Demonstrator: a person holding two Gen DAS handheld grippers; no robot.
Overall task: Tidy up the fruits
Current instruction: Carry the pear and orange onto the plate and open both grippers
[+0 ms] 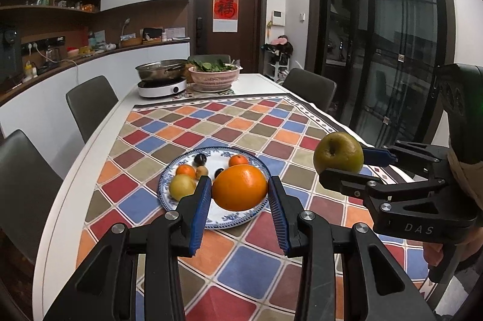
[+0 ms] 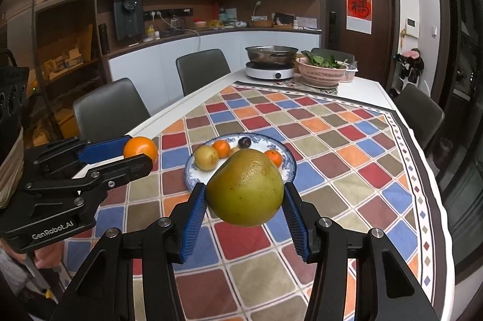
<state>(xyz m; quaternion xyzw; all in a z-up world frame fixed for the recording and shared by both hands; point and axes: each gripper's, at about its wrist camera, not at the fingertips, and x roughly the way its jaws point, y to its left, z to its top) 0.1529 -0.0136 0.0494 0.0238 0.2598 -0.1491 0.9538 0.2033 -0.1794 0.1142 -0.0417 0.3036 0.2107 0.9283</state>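
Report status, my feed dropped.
Left tool shut on orange. Right tool shut on green pear. Both above plate. Nothing in the way.

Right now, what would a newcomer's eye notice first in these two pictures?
Two fruits held in the air: the left tongs grip a big orange, and the right tongs grip a green pear. Behind them a blue-rimmed plate with smaller fruits sits on the bright checkered tablecloth.
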